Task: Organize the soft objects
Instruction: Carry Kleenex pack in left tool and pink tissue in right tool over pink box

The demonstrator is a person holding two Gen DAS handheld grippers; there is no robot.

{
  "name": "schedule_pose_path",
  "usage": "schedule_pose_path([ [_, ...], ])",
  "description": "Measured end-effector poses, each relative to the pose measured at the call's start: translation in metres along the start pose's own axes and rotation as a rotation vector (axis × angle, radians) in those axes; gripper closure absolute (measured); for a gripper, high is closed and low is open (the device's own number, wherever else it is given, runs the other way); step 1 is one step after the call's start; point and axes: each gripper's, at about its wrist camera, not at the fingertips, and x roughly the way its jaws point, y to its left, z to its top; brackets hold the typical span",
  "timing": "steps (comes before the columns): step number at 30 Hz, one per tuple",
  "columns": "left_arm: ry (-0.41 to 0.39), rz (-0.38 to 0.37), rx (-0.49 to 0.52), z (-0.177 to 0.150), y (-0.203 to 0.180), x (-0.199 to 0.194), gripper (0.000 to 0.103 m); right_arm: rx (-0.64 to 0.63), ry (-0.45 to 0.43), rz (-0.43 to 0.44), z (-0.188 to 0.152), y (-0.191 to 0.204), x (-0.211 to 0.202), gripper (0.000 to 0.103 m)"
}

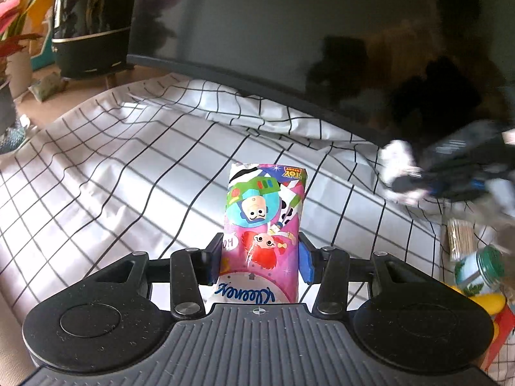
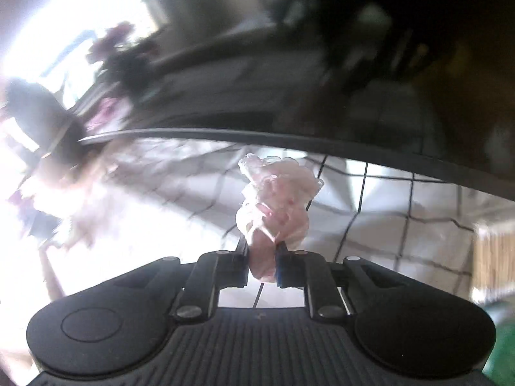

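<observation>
Left wrist view: the left claw (image 1: 260,257), black plastic with blue pads, grips a glossy plastic-wrapped pocket tissue pack (image 1: 262,225) printed with bright cartoon figures on pink. Both pads press its long sides near the lower end. The pack is a soft, flat oblong; its long axis runs straight ahead along the fingers, away from the camera, and its print reads upside down from here. It is held above a white tablecloth with a thin black grid (image 1: 128,177), wrinkled and bunched into folds near the back of the table. Behind stands a large dark glossy screen (image 1: 257,32) with a thin black rim. At the right edge the right claw (image 1: 408,178) appears, blurred, with a pale bundle at its tip. Near the lower right corner lie a small clear jar with a green lid (image 1: 479,267) and a bundle of thin wooden sticks (image 1: 460,234).

Right wrist view (much of it smeared and overexposed): the right claw (image 2: 262,262) is clenched on a crumpled, pale pink, thin translucent wad (image 2: 276,206), lumpy and ruffled. The wad stands forward from the pads, longer than wide, above the same grid cloth.
</observation>
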Motion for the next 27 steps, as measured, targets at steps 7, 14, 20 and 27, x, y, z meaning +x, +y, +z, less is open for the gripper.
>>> schedule_pose_path([
  [7,0.044,-0.073,0.082,0.002,-0.045,0.010,0.053,-0.070,0.032,0.056,-0.021,-0.017,-0.096,0.088],
  [14,0.074,-0.143,0.117,0.005,-0.107,0.005,0.053,-0.169,-0.043,0.006,-0.046,-0.054,-0.180,0.088],
  [20,0.076,-0.161,0.151,0.002,-0.172,-0.008,0.053,-0.194,-0.109,-0.032,-0.070,-0.107,-0.245,0.088],
  [27,0.064,-0.155,0.229,-0.005,-0.250,-0.024,0.053,-0.163,-0.198,-0.072,-0.091,-0.179,-0.310,0.088],
])
